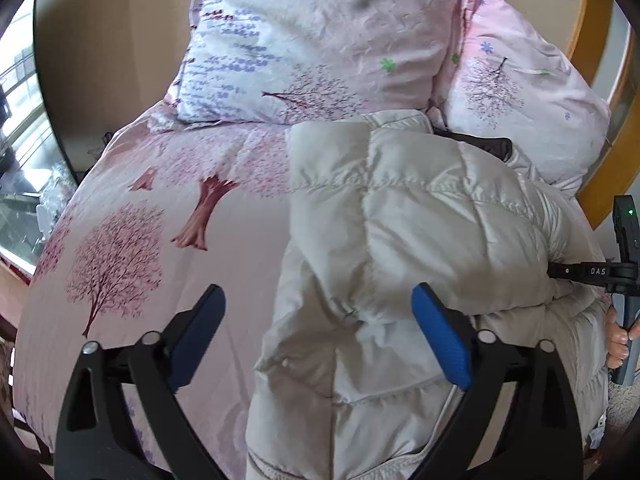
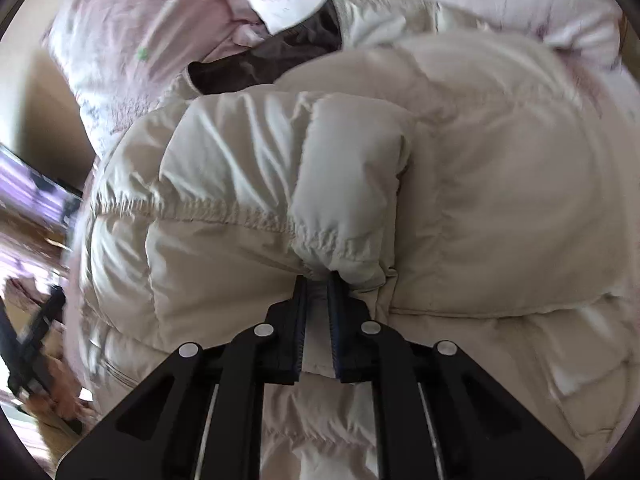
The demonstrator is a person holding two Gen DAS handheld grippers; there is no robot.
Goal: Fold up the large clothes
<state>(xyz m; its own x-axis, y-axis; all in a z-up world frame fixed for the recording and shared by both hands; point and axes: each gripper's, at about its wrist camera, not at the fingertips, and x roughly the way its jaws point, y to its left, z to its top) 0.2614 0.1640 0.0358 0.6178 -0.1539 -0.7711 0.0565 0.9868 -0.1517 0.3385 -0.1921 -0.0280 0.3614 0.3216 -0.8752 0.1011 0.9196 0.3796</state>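
Observation:
A cream quilted puffer jacket (image 1: 400, 240) lies on the bed, partly folded over itself, with a dark lining (image 2: 272, 60) showing near its collar. My left gripper (image 1: 320, 320) is open, its blue pads spread above the jacket's left edge, holding nothing. My right gripper (image 2: 318, 284) is shut on a fold of the jacket (image 2: 280, 184) at a stitched seam. It also shows in the left wrist view (image 1: 560, 270) at the jacket's right side, with the hand that holds it below.
The bed has a pink tree-print cover (image 1: 140, 240). Two matching pillows (image 1: 320, 40) lean at the head against a wooden headboard (image 1: 600, 160). A window (image 1: 20, 120) is at the far left. The right wrist view is motion-blurred at its left edge.

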